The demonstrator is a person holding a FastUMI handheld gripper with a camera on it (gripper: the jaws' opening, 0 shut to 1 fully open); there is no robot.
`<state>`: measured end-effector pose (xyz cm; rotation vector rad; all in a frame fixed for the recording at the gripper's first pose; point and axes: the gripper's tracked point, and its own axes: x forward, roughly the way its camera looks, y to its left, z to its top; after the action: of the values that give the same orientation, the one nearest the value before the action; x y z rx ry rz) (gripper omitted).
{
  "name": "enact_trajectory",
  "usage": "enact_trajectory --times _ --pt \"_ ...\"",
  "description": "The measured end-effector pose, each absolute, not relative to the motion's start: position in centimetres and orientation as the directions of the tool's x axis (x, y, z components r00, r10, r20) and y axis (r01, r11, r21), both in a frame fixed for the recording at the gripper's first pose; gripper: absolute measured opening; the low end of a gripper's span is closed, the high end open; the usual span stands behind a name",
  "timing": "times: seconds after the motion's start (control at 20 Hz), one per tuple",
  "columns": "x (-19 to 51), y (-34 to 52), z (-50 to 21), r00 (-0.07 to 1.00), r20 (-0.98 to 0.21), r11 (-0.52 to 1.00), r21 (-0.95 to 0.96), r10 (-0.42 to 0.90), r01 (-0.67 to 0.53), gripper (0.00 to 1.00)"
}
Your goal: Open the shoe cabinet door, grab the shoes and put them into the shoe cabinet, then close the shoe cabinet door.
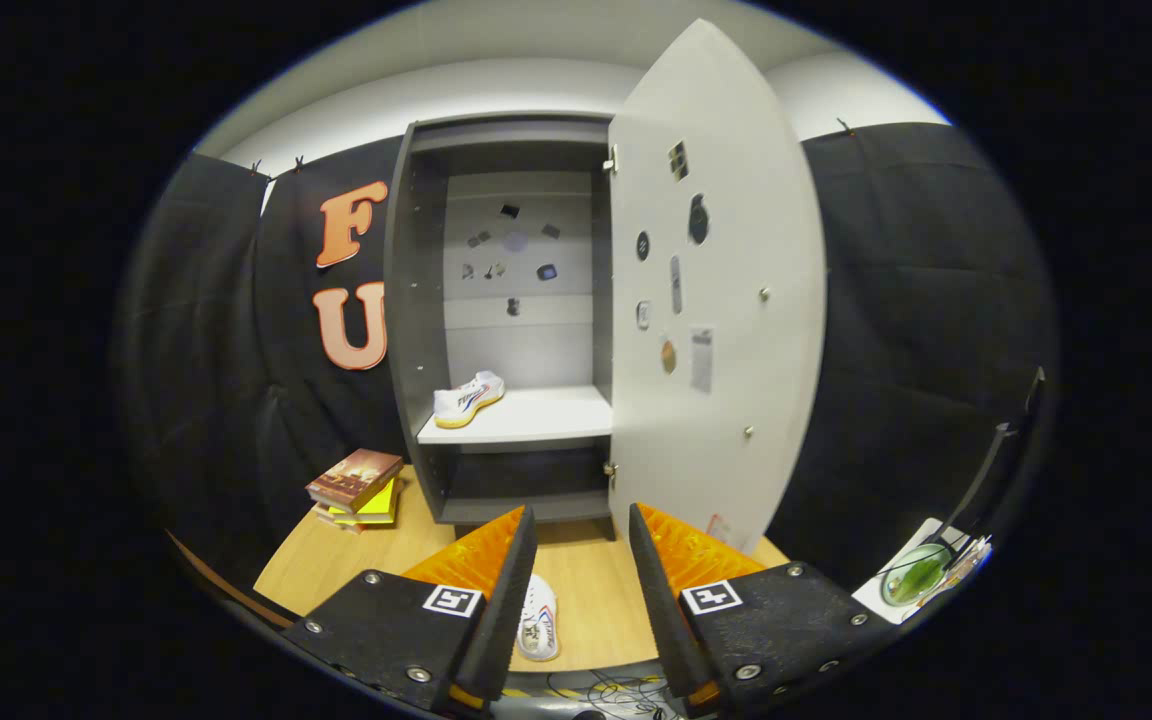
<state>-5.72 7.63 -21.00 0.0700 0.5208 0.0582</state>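
1. Gripper: fingers spread apart, holding nothing.
2. Second shoe: on the wooden table, low between the fingers.
3. Shoe cabinet: beyond the fingers, door swung open.
4. First shoe: on the cabinet's white shelf.
5. Books: stacked left of the cabinet.

Near shoe on worktop: only part shows in gap between spread tool fingers, left side hidden behind left finger. Small stickers on cabinet back wall too small to tell. Stickers on inner face of open door likewise unreadable. Lower compartment under shelf dark, contents cannot be told. Round green thing far right, blurred, unclear. Bottom books of stack mostly covered by top book.
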Motion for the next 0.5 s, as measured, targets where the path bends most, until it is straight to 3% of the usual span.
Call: enact_trajectory --times 0.2,0.5 --pt "-5.4 12.1 -28.9 0.774 -0.603 0.980 0.162 0.192 -0.117 0.81" --pt "-7.5 16.8 -41.3 0.579 -0.755 0.951 0.220 0.306 -0.216 0.88"
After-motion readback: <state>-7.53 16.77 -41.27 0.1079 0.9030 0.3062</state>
